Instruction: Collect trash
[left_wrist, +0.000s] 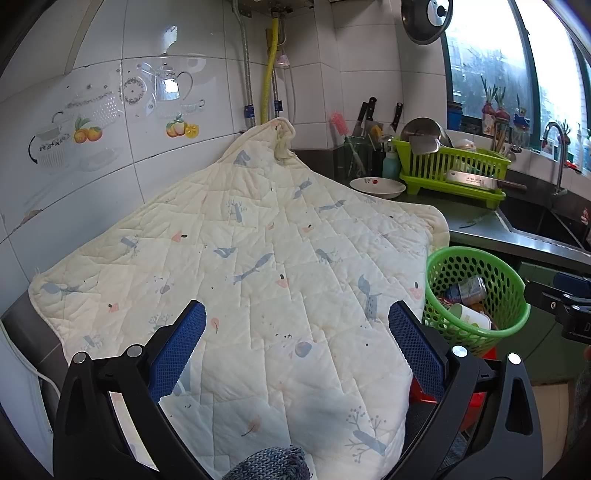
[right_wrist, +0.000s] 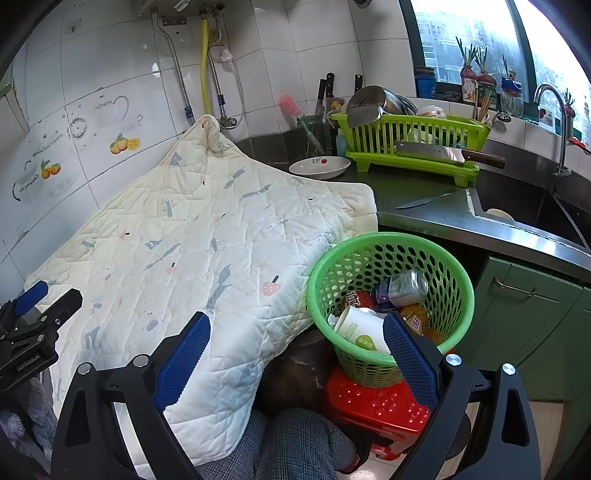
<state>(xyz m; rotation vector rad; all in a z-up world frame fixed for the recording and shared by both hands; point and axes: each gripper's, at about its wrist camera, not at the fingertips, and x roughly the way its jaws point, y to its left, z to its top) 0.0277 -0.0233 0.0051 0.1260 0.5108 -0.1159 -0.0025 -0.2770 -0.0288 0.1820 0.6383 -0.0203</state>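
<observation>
A round green perforated basket (right_wrist: 458, 266) stands on a red stool (right_wrist: 373, 402) beside the counter. It holds a blue-and-silver can (right_wrist: 400, 290), a red can (right_wrist: 356, 299), a white paper cup (right_wrist: 360, 328) and an orange packet (right_wrist: 415, 319). The basket also shows in the left wrist view (left_wrist: 511, 295). My right gripper (right_wrist: 297, 339) is open and empty, in front of the basket's near left side. My left gripper (left_wrist: 297, 328) is open and empty above a cream quilted cloth (left_wrist: 240, 258) that covers the counter.
A white dish (right_wrist: 319, 167) and a lime dish rack (right_wrist: 413, 147) with a cleaver (right_wrist: 430, 152) stand at the back. A knife (right_wrist: 424, 200) lies near the sink (right_wrist: 532, 212). Green cabinets (right_wrist: 524, 314) are at the right. My knees (right_wrist: 291, 443) are below.
</observation>
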